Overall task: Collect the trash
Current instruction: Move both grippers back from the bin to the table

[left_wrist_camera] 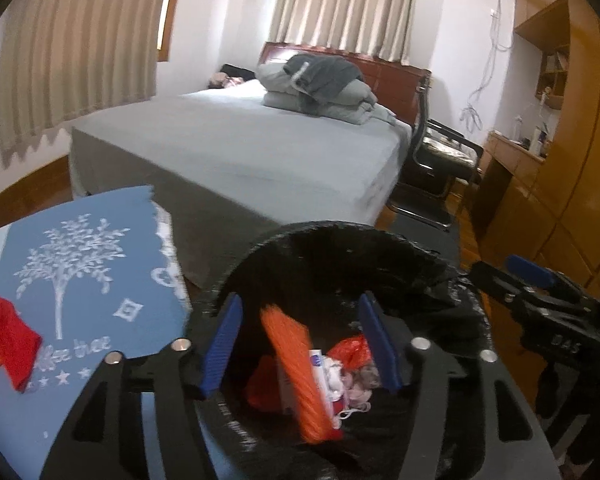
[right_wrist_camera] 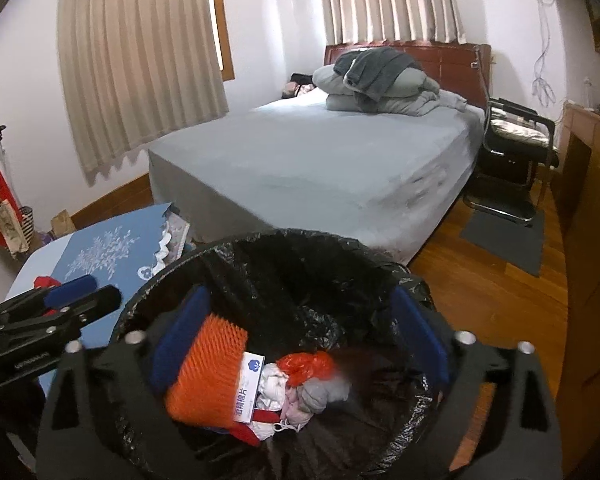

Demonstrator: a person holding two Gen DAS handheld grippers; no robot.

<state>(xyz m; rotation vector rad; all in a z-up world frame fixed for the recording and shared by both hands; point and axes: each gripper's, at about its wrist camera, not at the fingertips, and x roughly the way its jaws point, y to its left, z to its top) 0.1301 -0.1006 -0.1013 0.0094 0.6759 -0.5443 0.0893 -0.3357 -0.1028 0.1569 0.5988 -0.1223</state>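
A round bin with a black liner [left_wrist_camera: 340, 248] [right_wrist_camera: 284, 248] stands below both grippers. Inside lie an orange ridged piece [left_wrist_camera: 296, 368] [right_wrist_camera: 208, 372], a white and blue packet [right_wrist_camera: 252, 384], a crumpled orange bag [right_wrist_camera: 308, 364] and pale tissues [right_wrist_camera: 276, 392]. My left gripper [left_wrist_camera: 300, 344] is open over the bin mouth, holding nothing. My right gripper [right_wrist_camera: 300, 340] is open over the bin as well, empty. Red cloth [left_wrist_camera: 8, 336] lies on the blue tree-print cloth [left_wrist_camera: 80, 272] to the left.
A bed [right_wrist_camera: 320, 160] with folded grey bedding [right_wrist_camera: 380, 80] fills the middle. A black chair [right_wrist_camera: 512, 144] and grey mat [right_wrist_camera: 504, 240] stand right of it on the wooden floor. A wooden desk and cabinets [left_wrist_camera: 540, 168] line the right wall. Bags [right_wrist_camera: 12, 220] sit at far left.
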